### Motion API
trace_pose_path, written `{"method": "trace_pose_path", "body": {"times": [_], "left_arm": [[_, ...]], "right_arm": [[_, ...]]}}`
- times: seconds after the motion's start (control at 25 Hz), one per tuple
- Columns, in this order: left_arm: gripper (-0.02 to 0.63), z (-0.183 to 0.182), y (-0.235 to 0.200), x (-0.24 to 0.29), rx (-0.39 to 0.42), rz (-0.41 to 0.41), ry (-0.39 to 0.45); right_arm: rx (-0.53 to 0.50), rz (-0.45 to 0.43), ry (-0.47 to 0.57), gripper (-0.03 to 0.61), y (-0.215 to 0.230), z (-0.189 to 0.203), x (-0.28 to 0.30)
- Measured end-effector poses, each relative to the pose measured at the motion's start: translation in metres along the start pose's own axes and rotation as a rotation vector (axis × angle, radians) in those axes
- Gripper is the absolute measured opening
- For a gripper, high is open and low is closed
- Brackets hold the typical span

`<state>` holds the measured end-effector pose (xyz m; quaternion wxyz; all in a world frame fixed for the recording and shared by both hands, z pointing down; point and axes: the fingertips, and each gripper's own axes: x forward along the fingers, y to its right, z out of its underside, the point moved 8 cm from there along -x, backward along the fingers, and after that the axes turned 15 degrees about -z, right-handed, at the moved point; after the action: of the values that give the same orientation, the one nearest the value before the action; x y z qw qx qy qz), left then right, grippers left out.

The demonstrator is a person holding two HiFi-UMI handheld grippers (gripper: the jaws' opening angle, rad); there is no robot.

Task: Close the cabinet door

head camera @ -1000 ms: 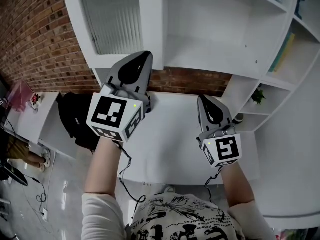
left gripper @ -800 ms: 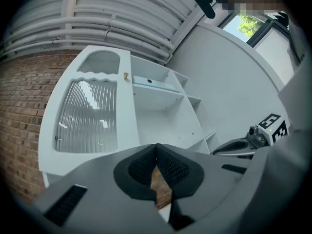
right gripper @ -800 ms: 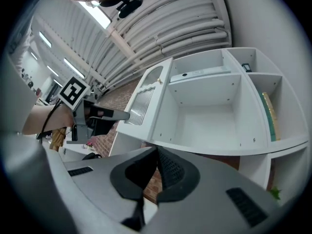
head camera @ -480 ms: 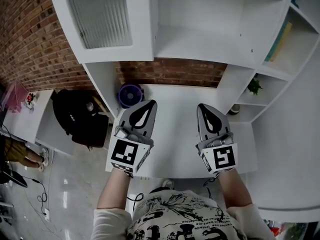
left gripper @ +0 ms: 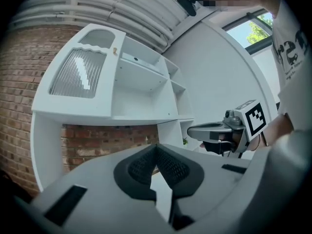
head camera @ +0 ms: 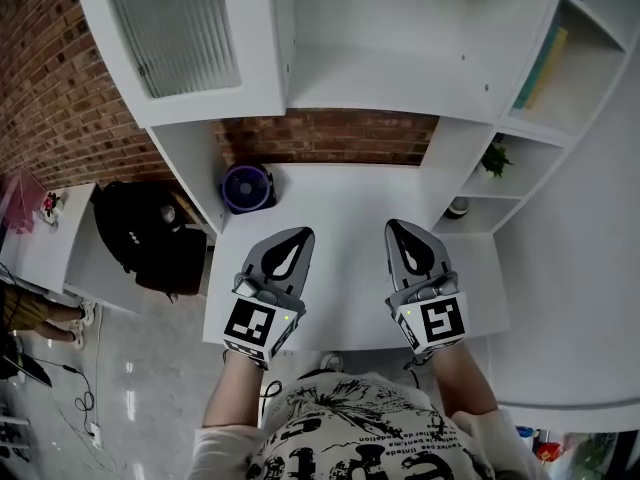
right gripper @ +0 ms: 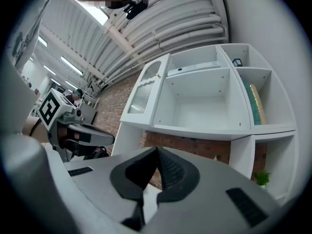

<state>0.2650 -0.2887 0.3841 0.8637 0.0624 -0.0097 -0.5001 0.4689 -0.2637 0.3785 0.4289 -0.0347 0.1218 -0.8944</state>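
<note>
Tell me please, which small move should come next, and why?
Probably lift the left tongs toward the cabinet door: it stands swung open, left of the open compartment, while these and the right tongs sit low over the desk, shut and empty.

Left hand-held gripper (head camera: 298, 236) markedly lower.

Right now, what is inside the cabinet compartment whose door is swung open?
The compartment looks empty: only bare white shelf and back wall show. The open door stands to its left, covering none of it. The head view cuts off its top.
</note>
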Motion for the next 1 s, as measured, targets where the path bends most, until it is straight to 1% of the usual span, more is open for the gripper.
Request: {"method": "trace_pose_path", "body": {"times": [0.28, 0.4, 0.44, 0.56, 0.64, 0.72, 0.8, 0.92, 1.0], "left_arm": [[0.014, -0.010, 0.001, -0.001, 0.001, 0.001, 0.032], [0.014, -0.016, 0.002, 0.000, -0.021, 0.008, 0.083], [0.014, -0.017, 0.003, 0.000, -0.021, 0.012, 0.085], [0.014, -0.014, 0.002, -0.001, 0.002, 0.017, 0.043], [0.014, -0.012, 0.002, -0.001, 0.002, 0.019, 0.040], [0.014, -0.011, 0.004, 0.000, -0.002, 0.026, 0.059], [0.014, -0.014, 0.004, 0.003, -0.017, 0.028, 0.097], [0.014, -0.013, 0.003, 0.004, -0.015, 0.039, 0.093], [0.014, -0.016, 0.004, 0.007, -0.027, 0.043, 0.120]], "right_arm": [[-0.014, 0.002, -0.009, 0.012, 0.001, -0.002, -0.001], [-0.015, -0.001, -0.007, 0.012, 0.001, -0.002, -0.001], [-0.015, 0.000, -0.006, 0.012, 0.001, -0.002, -0.001], [-0.016, 0.008, -0.007, 0.012, 0.002, 0.001, 0.000], [-0.017, 0.010, -0.008, 0.012, 0.002, 0.003, 0.000], [-0.021, 0.013, -0.010, 0.012, 0.003, 0.004, 0.000], [-0.021, 0.018, -0.013, 0.012, 0.005, 0.005, 0.000], [-0.020, 0.023, -0.016, 0.014, 0.008, 0.007, 0.002], [-0.023, 0.023, -0.018, 0.012, 0.008, 0.008, 0.002]]}}
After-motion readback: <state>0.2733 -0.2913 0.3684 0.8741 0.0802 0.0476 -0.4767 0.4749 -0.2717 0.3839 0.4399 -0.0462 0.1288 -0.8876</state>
